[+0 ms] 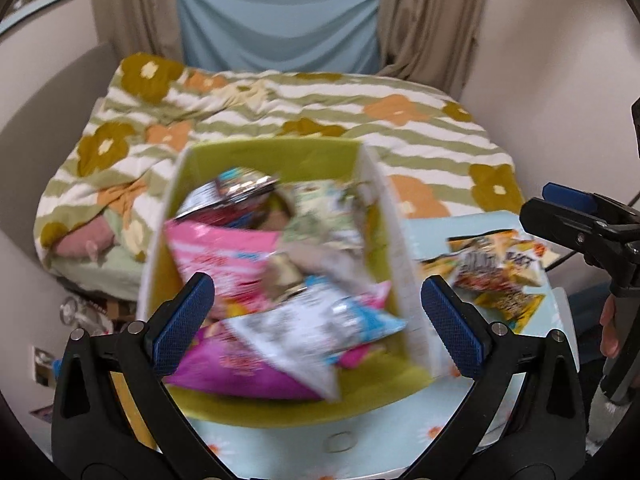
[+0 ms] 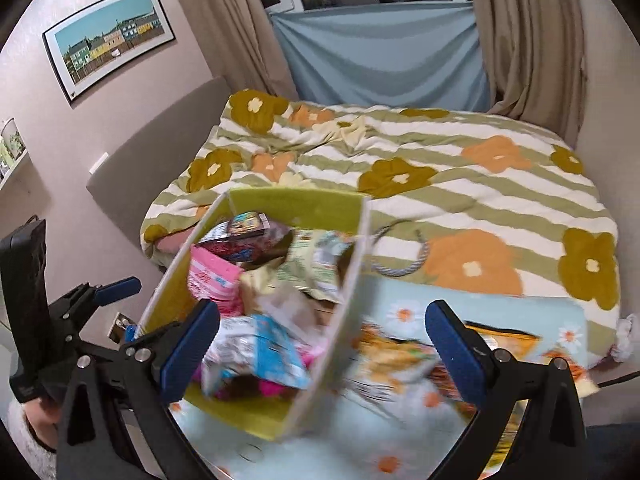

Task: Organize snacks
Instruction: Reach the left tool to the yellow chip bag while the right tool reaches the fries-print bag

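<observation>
Both grippers hang wide open, holding nothing: the left gripper (image 1: 318, 320) over the box (image 1: 280, 156), the right gripper (image 2: 322, 344) over its right wall. Snack bags (image 1: 256, 280) fill the box, blurred. An orange bag (image 1: 496, 268) lies on the table (image 1: 432, 232) just right of the box.

Even indoor light — motion-blurred foreground

Box (image 1: 276, 152) sits on table (image 1: 520, 392), w/ snack bags (image 1: 304, 300) piled inside. More snack packets (image 1: 500, 272) lie on table just right of box. Bed (image 1: 400, 120) behind table; curtains (image 1: 424, 20) behind bed. Framed picture (image 2: 108, 36) on wall, left of bed.
</observation>
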`<control>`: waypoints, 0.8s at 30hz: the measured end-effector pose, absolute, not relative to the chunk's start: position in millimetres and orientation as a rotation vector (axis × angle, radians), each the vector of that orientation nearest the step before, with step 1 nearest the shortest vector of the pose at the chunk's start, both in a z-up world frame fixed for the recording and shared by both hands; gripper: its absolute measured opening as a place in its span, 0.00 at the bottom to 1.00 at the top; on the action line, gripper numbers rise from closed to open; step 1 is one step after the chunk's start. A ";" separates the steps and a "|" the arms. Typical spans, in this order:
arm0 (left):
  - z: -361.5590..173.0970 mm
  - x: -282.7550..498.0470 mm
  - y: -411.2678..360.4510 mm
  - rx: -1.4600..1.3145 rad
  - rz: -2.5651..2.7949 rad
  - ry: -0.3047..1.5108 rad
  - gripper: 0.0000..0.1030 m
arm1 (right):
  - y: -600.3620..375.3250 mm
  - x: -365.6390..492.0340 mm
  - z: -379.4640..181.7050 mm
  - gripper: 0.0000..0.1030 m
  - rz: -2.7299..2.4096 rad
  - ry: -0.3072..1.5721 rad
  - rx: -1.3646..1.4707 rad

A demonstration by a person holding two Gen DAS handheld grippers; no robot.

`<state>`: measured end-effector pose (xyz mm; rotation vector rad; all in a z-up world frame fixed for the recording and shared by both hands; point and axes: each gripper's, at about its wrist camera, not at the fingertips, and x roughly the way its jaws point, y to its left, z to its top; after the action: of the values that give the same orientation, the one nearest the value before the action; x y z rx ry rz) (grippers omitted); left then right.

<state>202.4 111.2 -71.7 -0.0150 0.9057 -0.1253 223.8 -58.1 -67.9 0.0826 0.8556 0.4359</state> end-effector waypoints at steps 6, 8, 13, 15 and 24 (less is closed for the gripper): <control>-67.6 209.6 37.5 0.017 -0.197 0.889 1.00 | -134.6 207.3 -62.9 1.00 0.332 0.826 0.069; -68.1 213.2 10.7 0.023 -0.229 0.889 1.00 | -155.6 203.7 -65.5 0.99 0.292 0.820 0.051; -78.7 227.2 -45.9 0.045 -0.284 0.917 1.00 | -211.2 203.0 -77.8 0.99 0.235 0.852 0.100; -87.1 235.6 -66.9 0.049 -0.303 0.945 1.00 | -231.2 203.2 -86.5 0.99 0.212 0.875 0.114; -150.2 273.4 -131.0 0.094 -0.349 1.092 1.00 | -292.0 208.7 -139.3 0.99 0.149 0.981 0.203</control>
<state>273.4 -131.0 -150.2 0.0944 1.0919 -0.3495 208.7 -292.0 -139.3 0.2025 0.9805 0.1486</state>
